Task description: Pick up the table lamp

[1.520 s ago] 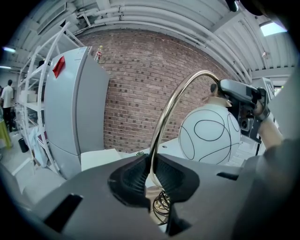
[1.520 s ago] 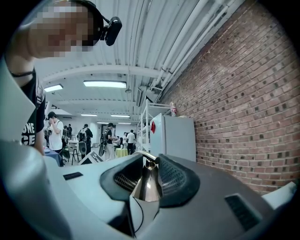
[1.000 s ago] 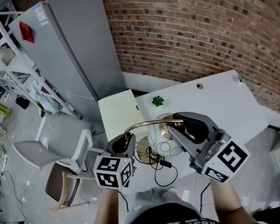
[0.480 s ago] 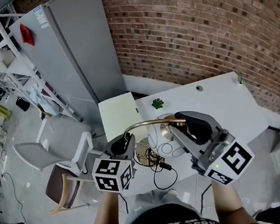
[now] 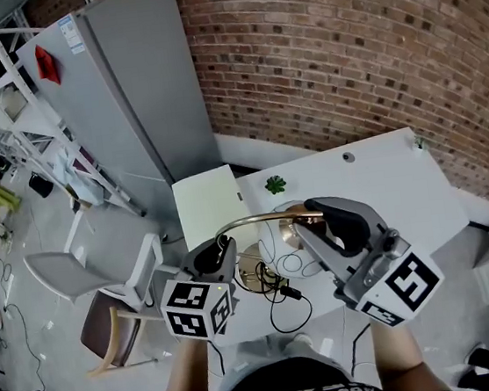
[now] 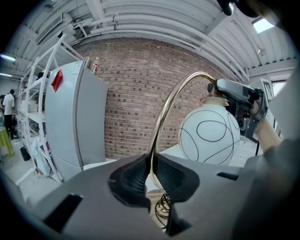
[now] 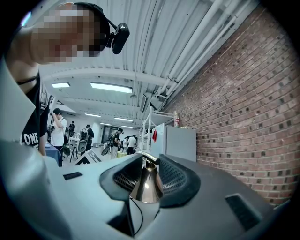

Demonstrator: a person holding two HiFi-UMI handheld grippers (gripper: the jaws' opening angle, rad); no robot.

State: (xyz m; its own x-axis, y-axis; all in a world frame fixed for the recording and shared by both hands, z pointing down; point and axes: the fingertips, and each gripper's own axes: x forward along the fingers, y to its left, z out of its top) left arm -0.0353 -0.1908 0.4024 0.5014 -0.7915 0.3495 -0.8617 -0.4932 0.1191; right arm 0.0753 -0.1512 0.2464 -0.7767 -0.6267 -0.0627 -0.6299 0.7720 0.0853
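The table lamp has a curved brass stem (image 5: 256,219), a white globe (image 6: 209,133) with thin black lines, and a round base (image 5: 255,268) above the white table (image 5: 383,173). My left gripper (image 5: 219,253) is shut on the lower stem (image 6: 164,112), which runs up between its pads (image 6: 136,176). My right gripper (image 5: 313,217) is shut on the brass cone cap (image 7: 146,185) on top of the globe. In the head view it hides most of the globe. The lamp's black cable (image 5: 284,305) loops off the table's near edge.
A small green thing (image 5: 275,184) lies on the table's far part. A pale board (image 5: 205,199) adjoins the table's left end. A grey fridge (image 5: 124,81) and white shelving (image 5: 0,78) stand at left, chairs (image 5: 105,287) below them, a brick wall (image 5: 367,42) behind.
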